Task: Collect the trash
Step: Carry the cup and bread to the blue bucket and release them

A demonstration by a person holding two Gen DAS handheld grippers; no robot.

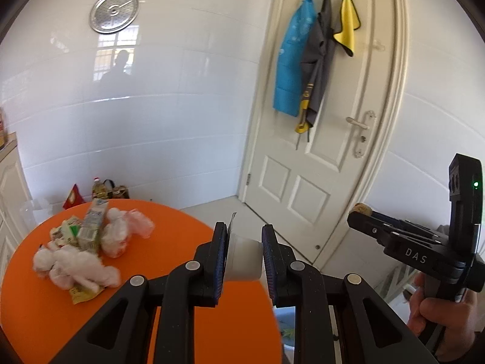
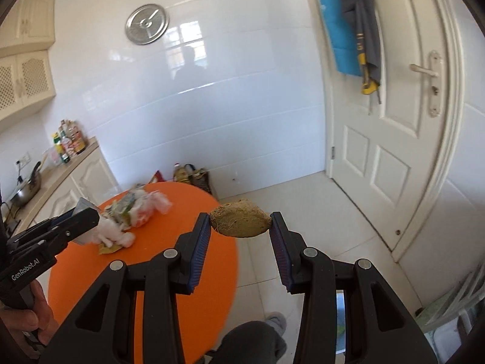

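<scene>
My left gripper [image 1: 244, 242] is shut on a small white plastic cup [image 1: 244, 259] with a peeled foil lid, held above the right edge of the round orange table [image 1: 169, 273]. My right gripper [image 2: 241, 223] is shut on a brown fibrous husk piece [image 2: 241, 220], held over the floor just right of the table [image 2: 169, 227]. A pile of trash [image 1: 88, 242] lies on the table's far left: crumpled tissues, a drink carton, wrappers, plastic bags. The pile also shows in the right wrist view [image 2: 130, 218]. The right gripper [image 1: 360, 212] appears at the right of the left wrist view.
A white door [image 1: 327, 121] with hanging aprons and a yellow cloth stands ahead right. Bottles and bags [image 2: 188, 176] sit on the floor by the tiled wall. A counter [image 2: 45, 176] with a pan and bottles is at left. My leg and slipper [image 2: 266, 330] are below.
</scene>
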